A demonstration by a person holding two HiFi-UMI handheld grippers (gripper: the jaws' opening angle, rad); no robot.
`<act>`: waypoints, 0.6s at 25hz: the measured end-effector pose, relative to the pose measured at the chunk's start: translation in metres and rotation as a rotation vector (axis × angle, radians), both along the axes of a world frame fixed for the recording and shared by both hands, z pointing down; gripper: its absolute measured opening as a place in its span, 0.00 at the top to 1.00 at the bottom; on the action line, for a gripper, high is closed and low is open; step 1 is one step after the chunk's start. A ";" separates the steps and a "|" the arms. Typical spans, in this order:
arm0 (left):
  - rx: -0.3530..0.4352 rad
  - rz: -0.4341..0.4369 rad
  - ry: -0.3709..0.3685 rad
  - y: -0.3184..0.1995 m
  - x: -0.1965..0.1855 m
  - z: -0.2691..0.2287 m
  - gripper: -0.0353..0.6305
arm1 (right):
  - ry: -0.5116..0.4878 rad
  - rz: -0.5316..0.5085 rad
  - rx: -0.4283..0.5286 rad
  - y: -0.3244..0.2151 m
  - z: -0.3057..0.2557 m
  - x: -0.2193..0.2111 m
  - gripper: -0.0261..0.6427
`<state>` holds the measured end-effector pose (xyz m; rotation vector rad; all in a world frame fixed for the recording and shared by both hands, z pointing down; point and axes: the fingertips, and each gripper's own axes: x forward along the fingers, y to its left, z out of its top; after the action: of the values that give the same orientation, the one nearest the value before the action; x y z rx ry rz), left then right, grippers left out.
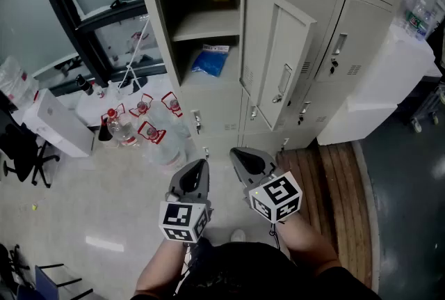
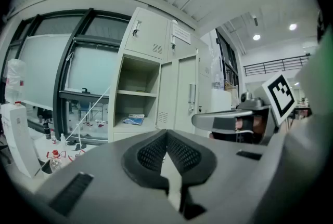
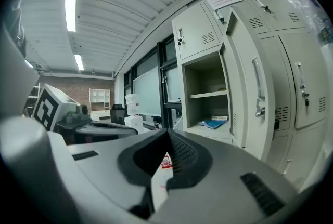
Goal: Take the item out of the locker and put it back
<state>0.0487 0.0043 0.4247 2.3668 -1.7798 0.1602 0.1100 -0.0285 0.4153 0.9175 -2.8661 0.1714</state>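
Note:
The open locker [image 1: 208, 27] stands ahead with its door [image 1: 277, 58] swung out to the right. A blue packaged item [image 1: 211, 60] lies flat on the lower shelf; it also shows as the blue item [image 2: 134, 119] in the left gripper view and the blue item [image 3: 214, 123] in the right gripper view. My left gripper [image 1: 199, 166] and right gripper [image 1: 240, 154] are held side by side, well short of the locker and pointing at it. The left gripper [image 2: 166, 132] is shut with nothing in it. The right gripper [image 3: 167, 132] is shut and empty too.
Several water bottles [image 1: 149, 131] with red labels stand on the floor left of the locker. A white box [image 1: 59, 126] and a black chair [image 1: 21, 152] sit farther left. A wooden platform [image 1: 341, 184] and a white cabinet [image 1: 389, 79] are on the right. Neighbouring locker doors are closed.

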 end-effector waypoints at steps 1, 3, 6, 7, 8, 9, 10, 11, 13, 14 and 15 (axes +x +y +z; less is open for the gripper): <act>0.000 0.000 0.000 0.000 0.000 0.000 0.94 | -0.002 0.000 -0.001 0.000 0.000 0.000 0.96; -0.001 0.002 -0.001 0.000 -0.001 0.000 0.94 | -0.013 0.002 -0.002 -0.001 -0.001 -0.001 0.96; -0.001 0.005 -0.002 0.001 -0.003 -0.001 0.94 | -0.036 0.002 -0.008 0.000 -0.002 -0.002 0.96; -0.001 0.005 -0.002 0.001 -0.004 -0.001 0.94 | -0.040 0.002 -0.009 0.000 -0.002 -0.003 0.96; -0.001 0.005 -0.002 0.001 -0.006 -0.001 0.94 | -0.041 0.002 -0.009 0.000 -0.002 -0.004 0.96; -0.002 0.005 -0.003 0.001 -0.008 -0.002 0.94 | -0.041 0.001 -0.009 -0.001 -0.003 -0.006 0.96; -0.002 0.005 -0.004 0.000 -0.010 -0.002 0.94 | -0.041 0.001 -0.010 -0.001 -0.003 -0.007 0.96; -0.002 0.006 -0.004 0.000 -0.011 -0.002 0.94 | -0.042 0.000 -0.010 -0.002 -0.003 -0.009 0.96; -0.002 0.008 -0.003 -0.002 -0.016 -0.003 0.94 | -0.042 0.000 -0.011 -0.003 -0.003 -0.014 0.96; -0.002 0.009 -0.002 -0.002 -0.018 -0.004 0.94 | -0.042 0.000 -0.011 -0.004 -0.003 -0.016 0.96; -0.002 0.011 -0.001 -0.003 -0.021 -0.004 0.94 | -0.041 0.000 -0.012 -0.004 -0.003 -0.019 0.96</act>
<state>0.0278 0.0018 0.4207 2.3757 -1.7665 0.1642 0.0910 -0.0325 0.4122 0.9229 -2.8990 0.2100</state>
